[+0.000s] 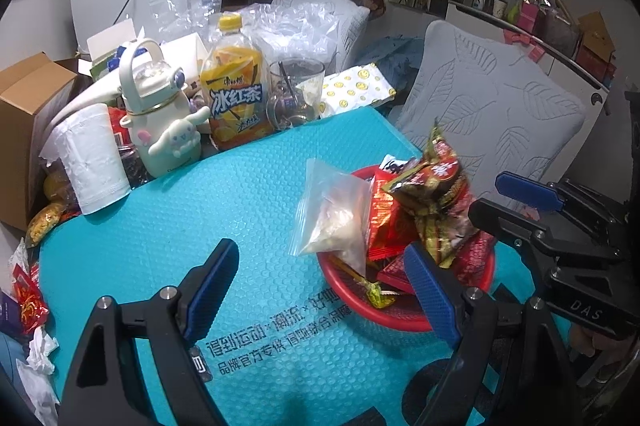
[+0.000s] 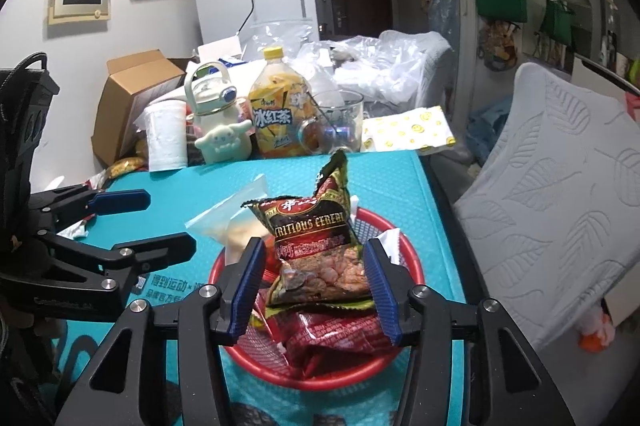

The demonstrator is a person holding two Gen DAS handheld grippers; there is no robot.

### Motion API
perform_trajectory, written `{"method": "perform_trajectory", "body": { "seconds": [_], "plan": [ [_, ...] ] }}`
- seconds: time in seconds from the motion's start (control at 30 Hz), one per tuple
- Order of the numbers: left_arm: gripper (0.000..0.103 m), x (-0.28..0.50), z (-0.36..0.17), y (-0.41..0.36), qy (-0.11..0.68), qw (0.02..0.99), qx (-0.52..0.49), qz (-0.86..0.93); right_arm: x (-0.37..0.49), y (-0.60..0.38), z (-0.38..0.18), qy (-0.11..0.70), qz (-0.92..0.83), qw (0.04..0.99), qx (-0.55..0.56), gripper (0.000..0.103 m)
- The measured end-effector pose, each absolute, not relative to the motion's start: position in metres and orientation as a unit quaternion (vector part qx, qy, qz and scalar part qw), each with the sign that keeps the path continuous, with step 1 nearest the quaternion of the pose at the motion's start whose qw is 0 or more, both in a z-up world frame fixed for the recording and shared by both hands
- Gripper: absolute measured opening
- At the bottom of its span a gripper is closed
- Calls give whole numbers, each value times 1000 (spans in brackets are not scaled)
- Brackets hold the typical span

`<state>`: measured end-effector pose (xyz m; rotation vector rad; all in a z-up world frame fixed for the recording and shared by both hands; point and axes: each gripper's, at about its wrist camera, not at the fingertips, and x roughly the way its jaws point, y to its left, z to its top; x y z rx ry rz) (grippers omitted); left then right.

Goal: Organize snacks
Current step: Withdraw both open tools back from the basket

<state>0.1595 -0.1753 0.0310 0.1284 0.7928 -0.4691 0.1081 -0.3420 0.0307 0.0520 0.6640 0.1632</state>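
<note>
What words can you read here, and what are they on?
"冰红茶": yellow tea bottle.
"RITIOUS CEREAL", first letters hidden: cereal packet standing in the red basket.
"DAS": right gripper, on its black body.
"得到运动×潮流×好物": blue mat; smaller line below blurred.
Red packets' print: too blurred.

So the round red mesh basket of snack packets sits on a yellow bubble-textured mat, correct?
Not quite: the bubble-textured mat is turquoise, not yellow. The round red mesh basket of snack packets does sit on it, as the right wrist view shows.
</note>
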Motion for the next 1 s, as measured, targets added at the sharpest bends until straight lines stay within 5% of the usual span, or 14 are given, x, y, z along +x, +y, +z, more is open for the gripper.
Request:
{"method": "perform_trajectory", "body": {
  "seconds": [0.53, 1.0],
  "plan": [
    [85, 67, 98, -155, 303, 917, 49, -254, 21, -330, 93, 268, 38, 963, 11, 59],
    [85, 5, 101, -141, 276, 927, 53, -250, -54, -322, 101, 249, -37, 968, 7, 70]
  ]
}}
